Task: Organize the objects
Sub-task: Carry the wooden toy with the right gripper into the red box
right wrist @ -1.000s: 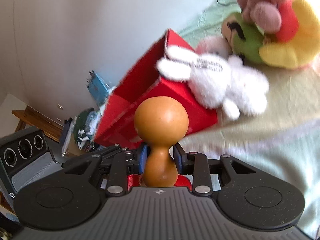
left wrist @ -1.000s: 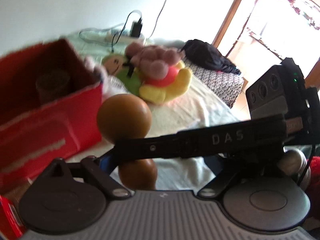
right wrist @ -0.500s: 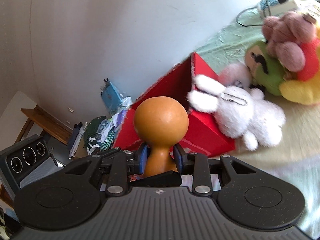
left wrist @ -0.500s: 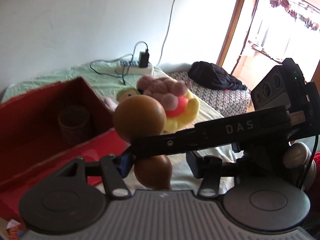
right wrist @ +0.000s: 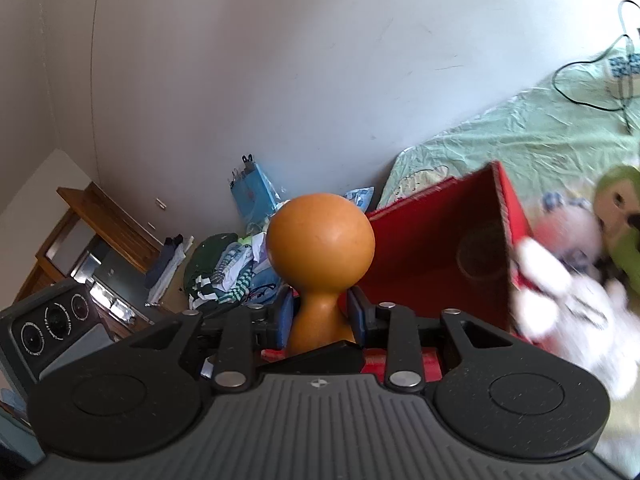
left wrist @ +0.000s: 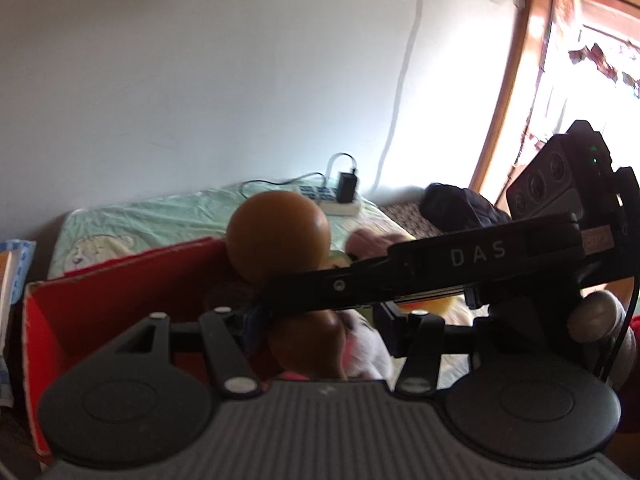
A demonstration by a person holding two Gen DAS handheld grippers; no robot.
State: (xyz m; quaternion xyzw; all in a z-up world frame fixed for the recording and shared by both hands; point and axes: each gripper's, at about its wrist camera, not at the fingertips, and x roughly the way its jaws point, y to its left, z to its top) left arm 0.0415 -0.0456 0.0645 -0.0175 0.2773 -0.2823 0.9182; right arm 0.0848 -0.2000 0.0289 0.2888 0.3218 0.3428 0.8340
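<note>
An orange-brown gourd (right wrist: pixel 320 240) with a round top and narrow neck stands upright in my right gripper (right wrist: pixel 320 312), which is shut on the neck. In the left wrist view the same gourd (left wrist: pixel 276 236) is crossed by the right gripper's black body (left wrist: pixel 440 268). Its lower bulb sits between the fingers of my left gripper (left wrist: pixel 316 316), which is open, with a gap on the right side. Behind lies an open red box (right wrist: pixel 440 240) on the bed, holding a small dark basket (right wrist: pixel 480 252). A white plush rabbit (right wrist: pixel 560 300) leans on the box's right wall.
A green plush (right wrist: pixel 620 216) lies right of the rabbit on the pale green sheet (right wrist: pixel 540 132). A power strip with cables (left wrist: pixel 332 200) and a black bag (left wrist: pixel 460 208) sit at the bed's far end. Clothes (right wrist: pixel 224 264) and wooden furniture (right wrist: pixel 104 216) stand beside the bed.
Both grippers rose and tilted up, so the box and plush toys dropped lower in view and more wall shows. The gourd stayed held in the right gripper.
</note>
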